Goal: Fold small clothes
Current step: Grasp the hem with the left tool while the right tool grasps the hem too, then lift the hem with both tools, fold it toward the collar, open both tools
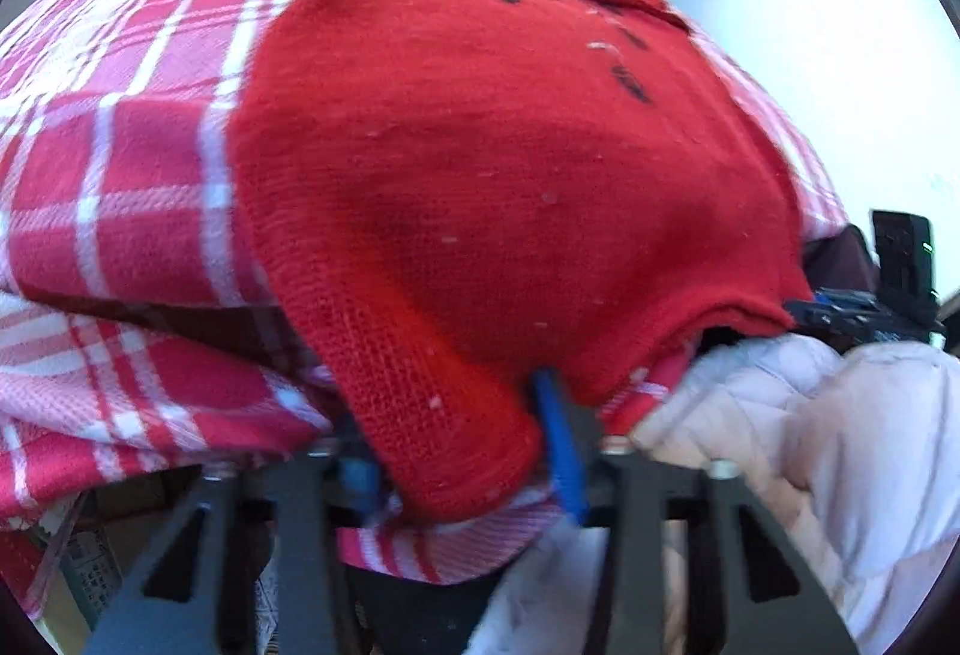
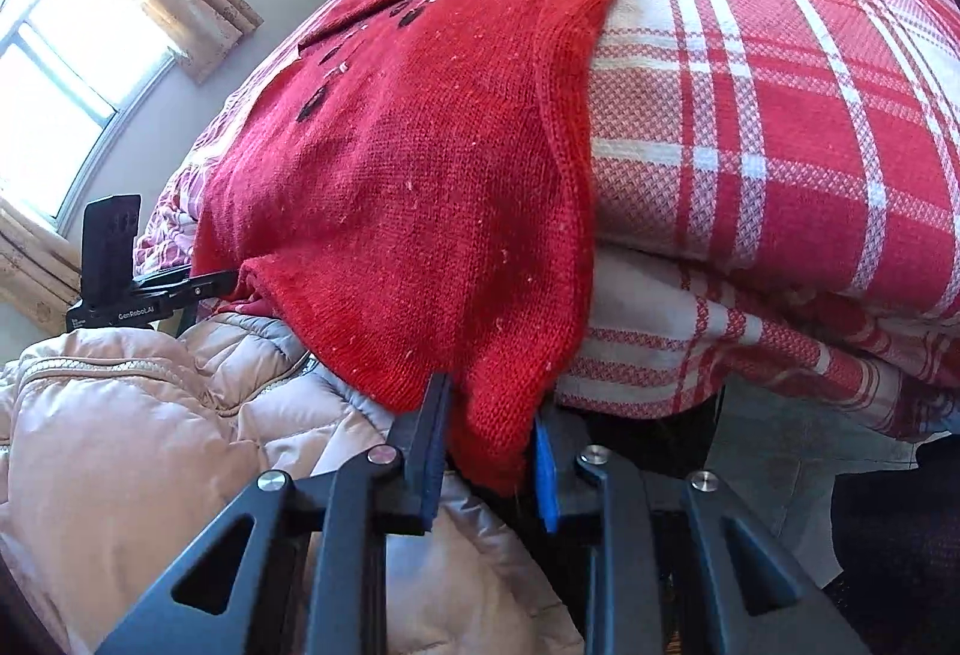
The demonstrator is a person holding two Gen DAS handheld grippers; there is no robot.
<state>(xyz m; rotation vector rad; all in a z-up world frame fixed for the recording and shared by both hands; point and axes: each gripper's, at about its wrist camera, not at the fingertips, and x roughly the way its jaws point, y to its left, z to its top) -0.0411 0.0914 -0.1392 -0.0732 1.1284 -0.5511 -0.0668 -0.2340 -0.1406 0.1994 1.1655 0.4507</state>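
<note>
Bed with red-white plaid blanket [image 2: 780, 127], window [image 2: 54, 73] far left. Nearest you: both grippers at bed's near edge, each clamped on one near corner of sweater [image 2: 420, 163]. Left gripper [image 1: 468, 463] grips left corner; right gripper [image 2: 489, 451] grips right corner. Pink jacket [image 2: 150, 415] beside them. Sweater runs straight away from you, long axis near-to-far, collar farthest. Fold likely goes forward; arms equally near.

White lettering "GenRobot.AI" stands on the left claw [image 2: 207, 286] body; the sweater's [image 2: 420, 187] black marks are unreadable.
</note>
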